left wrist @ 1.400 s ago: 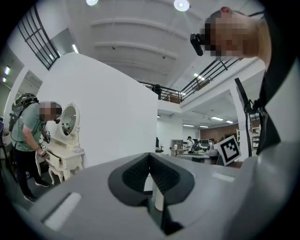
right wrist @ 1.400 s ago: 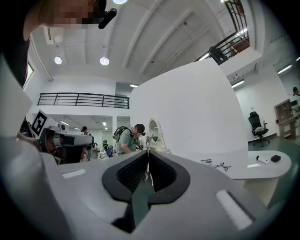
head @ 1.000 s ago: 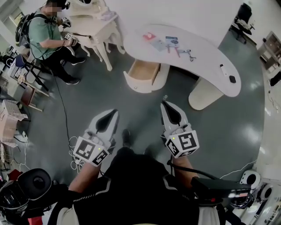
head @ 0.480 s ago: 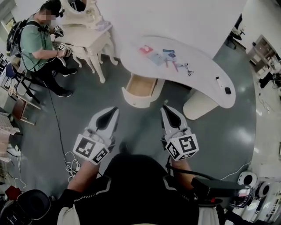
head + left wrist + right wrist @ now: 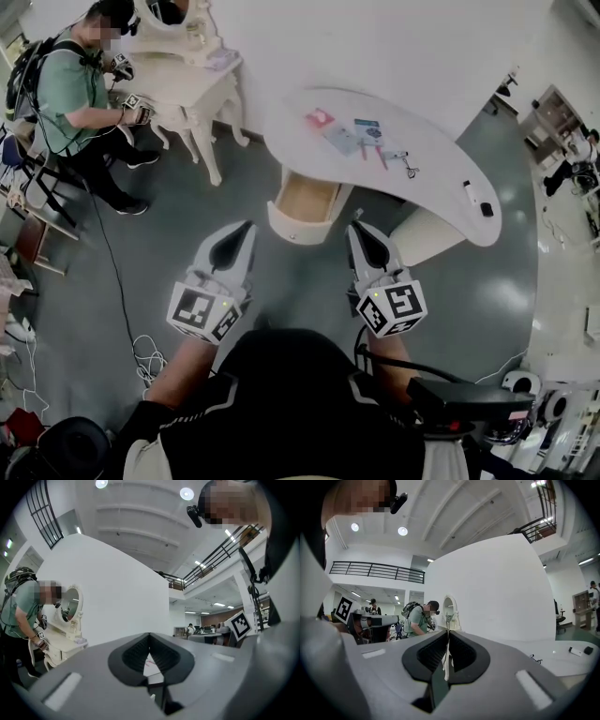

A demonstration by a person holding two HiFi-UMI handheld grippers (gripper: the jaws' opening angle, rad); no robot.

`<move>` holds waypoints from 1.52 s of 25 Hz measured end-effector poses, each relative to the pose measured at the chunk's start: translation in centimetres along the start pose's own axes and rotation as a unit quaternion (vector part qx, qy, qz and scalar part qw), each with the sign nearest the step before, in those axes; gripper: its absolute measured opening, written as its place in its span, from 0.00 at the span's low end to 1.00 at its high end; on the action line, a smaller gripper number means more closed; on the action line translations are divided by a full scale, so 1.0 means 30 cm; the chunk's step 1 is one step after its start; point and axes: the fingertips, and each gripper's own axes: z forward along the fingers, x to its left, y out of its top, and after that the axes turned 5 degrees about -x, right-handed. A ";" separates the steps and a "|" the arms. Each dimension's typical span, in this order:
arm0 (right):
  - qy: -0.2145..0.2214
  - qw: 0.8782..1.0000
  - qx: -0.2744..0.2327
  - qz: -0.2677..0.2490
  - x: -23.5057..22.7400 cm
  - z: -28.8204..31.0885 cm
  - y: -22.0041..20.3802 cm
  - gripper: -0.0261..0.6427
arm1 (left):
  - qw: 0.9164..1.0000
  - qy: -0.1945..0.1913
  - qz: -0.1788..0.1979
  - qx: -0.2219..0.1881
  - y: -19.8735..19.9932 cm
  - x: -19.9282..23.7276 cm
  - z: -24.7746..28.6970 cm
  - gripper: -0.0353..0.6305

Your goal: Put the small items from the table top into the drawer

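A white curved table [image 5: 431, 164] stands ahead, apart from both grippers. On it lie a red card [image 5: 319, 119], a blue card [image 5: 367, 127], pens [image 5: 380, 155], a small metal item [image 5: 409, 168], a white marker [image 5: 469, 192] and a small black item [image 5: 487, 209]. Under the table's left end a drawer [image 5: 305, 202] stands pulled out, its wooden inside showing nothing. My left gripper [image 5: 247, 227] and right gripper [image 5: 354, 227] hang over the floor in front of the drawer. Both are shut with nothing in them. The shut jaws fill the left gripper view [image 5: 150, 635] and right gripper view [image 5: 448, 633].
A person [image 5: 70, 89] sits at a white vanity table [image 5: 187, 70] at the far left. Cables [image 5: 150, 352] trail on the grey floor at the left. A round table leg [image 5: 427, 234] stands right of the drawer. A white wall runs behind the table.
The head view has shifted, and the table and open drawer now lie closer to the gripper tips. Both grippers stay shut.
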 end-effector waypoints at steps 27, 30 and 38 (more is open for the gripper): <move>-0.041 0.999 0.013 0.007 -0.013 0.315 -0.025 0.06 | 0.996 -0.087 -0.009 0.016 -0.045 0.234 0.191 0.05; -0.039 0.999 0.015 0.010 -0.077 0.359 -0.033 0.06 | 0.996 -0.080 -0.023 0.024 -0.061 0.250 0.249 0.05; -0.020 1.000 -0.001 0.011 -0.215 0.496 0.008 0.06 | 0.998 -0.065 -0.011 0.020 -0.039 0.297 0.424 0.05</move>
